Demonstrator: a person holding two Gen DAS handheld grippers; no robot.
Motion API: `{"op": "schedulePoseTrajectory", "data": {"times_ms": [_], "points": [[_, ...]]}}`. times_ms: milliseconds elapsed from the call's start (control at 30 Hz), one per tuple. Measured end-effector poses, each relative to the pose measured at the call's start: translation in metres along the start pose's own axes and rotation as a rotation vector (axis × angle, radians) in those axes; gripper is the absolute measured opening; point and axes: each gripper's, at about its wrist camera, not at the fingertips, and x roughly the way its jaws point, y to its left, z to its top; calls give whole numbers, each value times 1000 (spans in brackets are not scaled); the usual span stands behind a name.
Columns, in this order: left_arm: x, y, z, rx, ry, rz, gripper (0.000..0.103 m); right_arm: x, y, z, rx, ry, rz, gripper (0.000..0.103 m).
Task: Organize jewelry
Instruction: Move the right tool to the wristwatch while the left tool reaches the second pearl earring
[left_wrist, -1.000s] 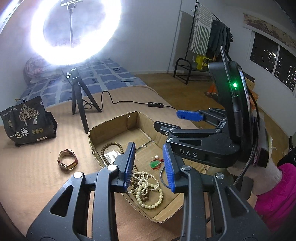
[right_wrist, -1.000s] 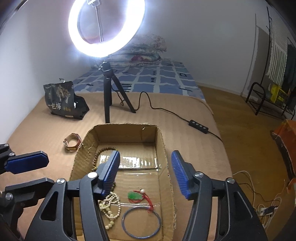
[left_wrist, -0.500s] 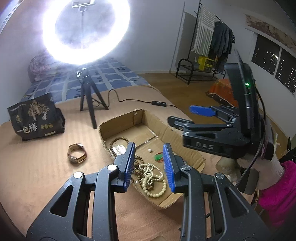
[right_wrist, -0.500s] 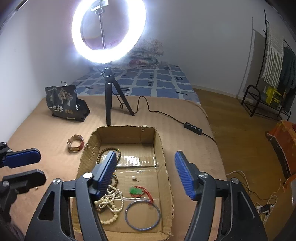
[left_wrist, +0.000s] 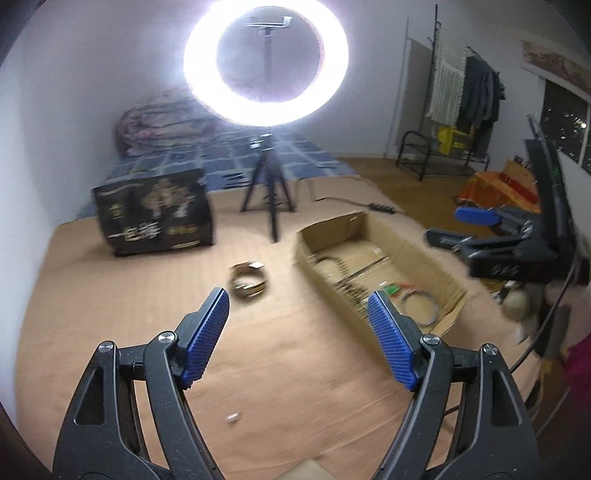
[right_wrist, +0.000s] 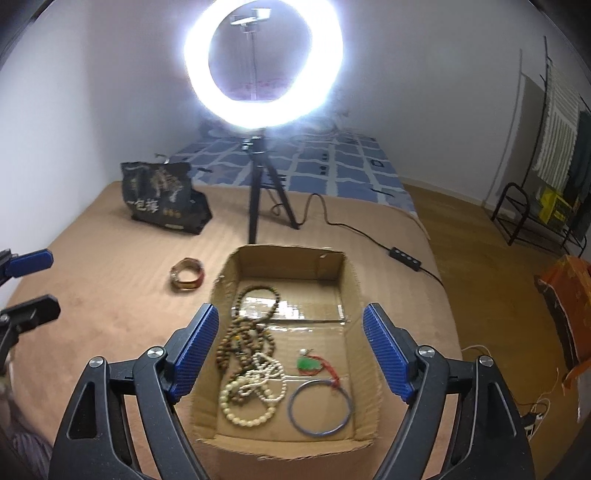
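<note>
bedroom with white walls, tan blanket (right_wrist: 110, 295) spread over the bed. lit ring light (right_wrist: 262, 62) on a black tripod (right_wrist: 255, 192) straight ahead of both hand-held grippers, black printed bag (right_wrist: 162, 199) ahead and to the left.

left hand-held gripper (left_wrist: 297, 334): jaws spread wide, empty, hovering over bare blanket. watch (left_wrist: 248, 281) with brown strap lying on the blanket just ahead, a little left of centre. cardboard box (left_wrist: 406, 243) ahead and to the right, blurred by motion. small pale speck (left_wrist: 232, 418) on the blanket below and between the fingers, too small to tell what. right hand-held gripper (left_wrist: 461, 227) visible far right, beyond the box.

right hand-held gripper (right_wrist: 290, 349): jaws also spread wide, holding nothing, poised above the open cardboard box (right_wrist: 354, 291). inside the box, directly between and below the fingers: brown wooden bead strand (right_wrist: 247, 325) toward the left, cream bead necklace (right_wrist: 255, 391) overlapping its near end, green pendant on red cord (right_wrist: 308, 363) right of centre, blue bangle (right_wrist: 319, 408) nearest and to the right. strip of clear tape (right_wrist: 295, 314) across the box floor further ahead. same watch (right_wrist: 187, 275) outside the box, ahead and left, just beside the box's left wall. left hand-held gripper (right_wrist: 26, 284) at the far left edge. black cable with inline switch (right_wrist: 404, 258) ahead right on the blanket, clothes rack (right_wrist: 554, 147) far right.
</note>
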Motion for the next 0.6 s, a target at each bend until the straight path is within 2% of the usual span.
{"op": "schedulePoseTrajectory", "data": {"times_ms": [233,433,600], "points": [[-17,50,-41,20,86,45,80,-3,25,0,-4,-17,51,81],[-22,64,-75,41,134,35,79,4,45,3,29,-10,133,81],[-13,67,-94,39,178,-4,62,18,68,6,18,10,184,81]]}}
